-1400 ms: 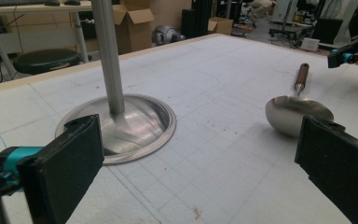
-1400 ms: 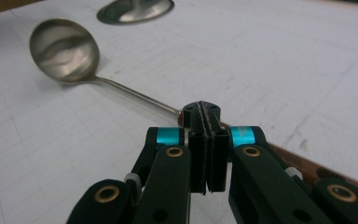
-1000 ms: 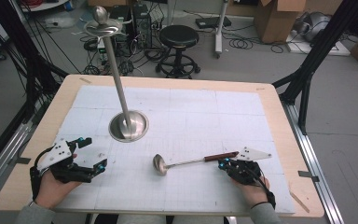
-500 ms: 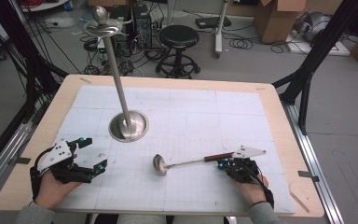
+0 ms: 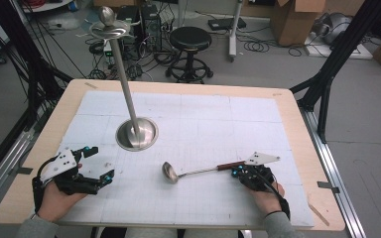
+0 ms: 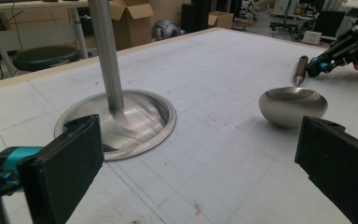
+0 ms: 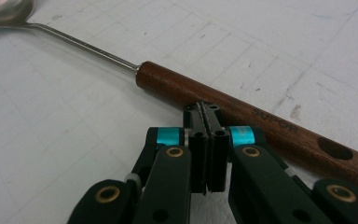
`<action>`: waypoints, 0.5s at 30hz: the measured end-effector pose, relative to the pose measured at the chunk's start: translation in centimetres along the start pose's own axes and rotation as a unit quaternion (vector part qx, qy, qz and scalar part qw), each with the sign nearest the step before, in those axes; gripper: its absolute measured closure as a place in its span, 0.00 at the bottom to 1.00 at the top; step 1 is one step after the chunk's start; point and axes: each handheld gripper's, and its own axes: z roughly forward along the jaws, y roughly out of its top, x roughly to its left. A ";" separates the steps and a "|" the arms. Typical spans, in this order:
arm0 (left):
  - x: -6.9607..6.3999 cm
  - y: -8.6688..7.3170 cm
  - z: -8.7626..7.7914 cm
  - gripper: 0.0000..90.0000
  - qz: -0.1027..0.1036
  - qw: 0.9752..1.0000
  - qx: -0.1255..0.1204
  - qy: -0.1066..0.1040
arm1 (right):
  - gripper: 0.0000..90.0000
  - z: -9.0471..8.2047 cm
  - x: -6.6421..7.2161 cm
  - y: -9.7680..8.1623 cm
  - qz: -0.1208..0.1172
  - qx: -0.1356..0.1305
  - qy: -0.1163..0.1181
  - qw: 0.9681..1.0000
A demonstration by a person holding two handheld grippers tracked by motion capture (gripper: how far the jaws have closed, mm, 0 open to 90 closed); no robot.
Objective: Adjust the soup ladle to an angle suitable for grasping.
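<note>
A steel ladle (image 5: 198, 172) with a brown wooden handle (image 7: 242, 109) lies on the white gridded mat, its bowl (image 6: 292, 105) toward the left. My right gripper (image 5: 239, 172) rests low at the handle, jaws shut together with nothing between them. In the right gripper view its tips (image 7: 206, 113) sit right against the near side of the handle. My left gripper (image 5: 100, 162) is held at the front left, jaws wide open and empty. In the left gripper view (image 6: 200, 163) it looks between the stand's base and the ladle's bowl.
A metal stand (image 5: 137, 134) with a round dished base (image 6: 121, 119) and a tall leaning pole stands left of centre. The mat covers a wooden table (image 5: 297, 124). Behind the table are a stool (image 5: 190, 39), cables and cardboard boxes (image 5: 290, 20).
My right gripper has crept slightly leftward beside the ladle's handle. The ladle, the stand and my left gripper have kept still.
</note>
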 end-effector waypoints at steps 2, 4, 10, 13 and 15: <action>0.0 0.0 0.0 0.02 0.000 1.000 0.000 0.000 | 1.00 0.1 -0.1 0.1 -0.003 0.000 -0.002 1.000; 0.0 0.0 0.0 0.02 0.000 1.000 0.001 0.001 | 1.00 0.3 -0.2 0.3 -0.003 0.001 -0.001 1.000; 0.0 0.0 0.0 0.02 0.002 1.000 0.002 0.002 | 1.00 0.8 -0.5 0.7 -0.001 0.000 -0.002 1.000; 0.0 0.0 0.0 0.02 0.001 1.000 0.003 0.002 | 1.00 1.1 -0.6 0.9 -0.003 -0.001 -0.004 1.000; 0.0 0.0 0.0 0.02 0.001 1.000 0.003 0.002 | 1.00 1.2 -0.7 1.0 -0.003 -0.001 -0.002 1.000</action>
